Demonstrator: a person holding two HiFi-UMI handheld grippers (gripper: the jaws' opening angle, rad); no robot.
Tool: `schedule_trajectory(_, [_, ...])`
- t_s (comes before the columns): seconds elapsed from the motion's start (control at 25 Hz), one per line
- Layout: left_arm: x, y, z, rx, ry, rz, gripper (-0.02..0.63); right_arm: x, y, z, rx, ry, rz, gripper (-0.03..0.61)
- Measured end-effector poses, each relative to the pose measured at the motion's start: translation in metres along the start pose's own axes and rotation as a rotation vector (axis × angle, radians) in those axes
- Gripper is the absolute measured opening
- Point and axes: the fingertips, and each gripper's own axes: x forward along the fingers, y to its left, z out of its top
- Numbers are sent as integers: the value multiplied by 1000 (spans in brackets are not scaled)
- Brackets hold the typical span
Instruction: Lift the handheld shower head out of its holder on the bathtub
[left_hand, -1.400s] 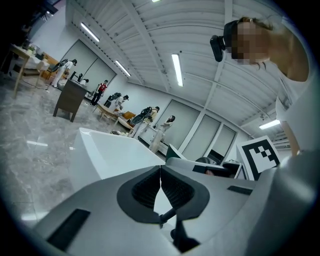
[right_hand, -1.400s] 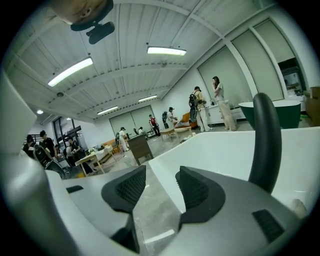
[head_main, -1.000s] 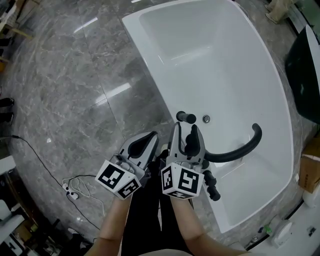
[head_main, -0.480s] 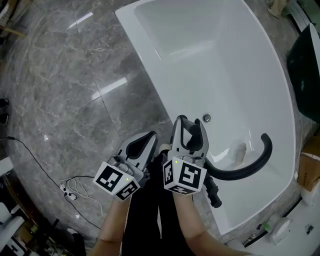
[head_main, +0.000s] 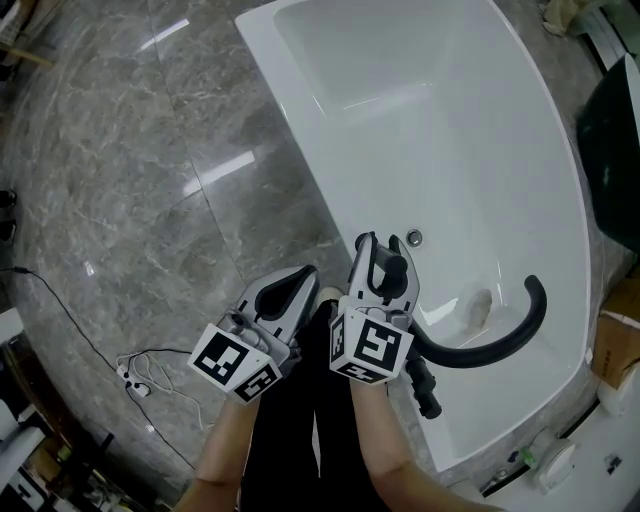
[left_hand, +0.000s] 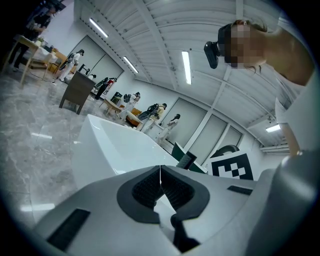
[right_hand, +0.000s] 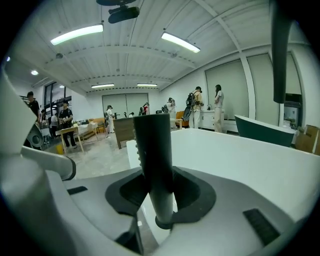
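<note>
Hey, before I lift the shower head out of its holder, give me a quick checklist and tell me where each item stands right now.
1. Shower head between the right gripper jaws: ok, its handle stands upright between the pads.
2. Grip closed: ok, the jaws have just been closing and the pads appear to touch the handle on both sides.
3. Holder clear to release: cannot tell, it is hidden beneath the gripper.
4. Hose free: ok, it arcs over the tub with nothing lying on it.
5. Left gripper out of the way: ok, shut, empty, beside the right one.
</note>
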Motion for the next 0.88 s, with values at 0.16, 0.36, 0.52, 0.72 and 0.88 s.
schedule_trajectory(0.16, [1, -3, -2, 0, 0, -1, 12, 1, -3, -1, 0, 5, 6, 133])
schedule_trajectory(0.36, [-4, -7, 2, 3, -1, 6, 12, 2, -7, 3, 30, 22, 6, 133])
schedule_trajectory(0.52, [-11, -16, 15, 18, -9, 7, 12, -8, -1, 22, 13, 6, 31, 133])
schedule_trajectory(0.72, [-22, -31, 33, 46, -22, 1, 12, -23, 5, 43, 11, -11, 56, 133])
schedule_trajectory(0.88, [-27, -46, 52, 63, -33, -3, 12, -37, 8, 64, 9, -21, 71, 133])
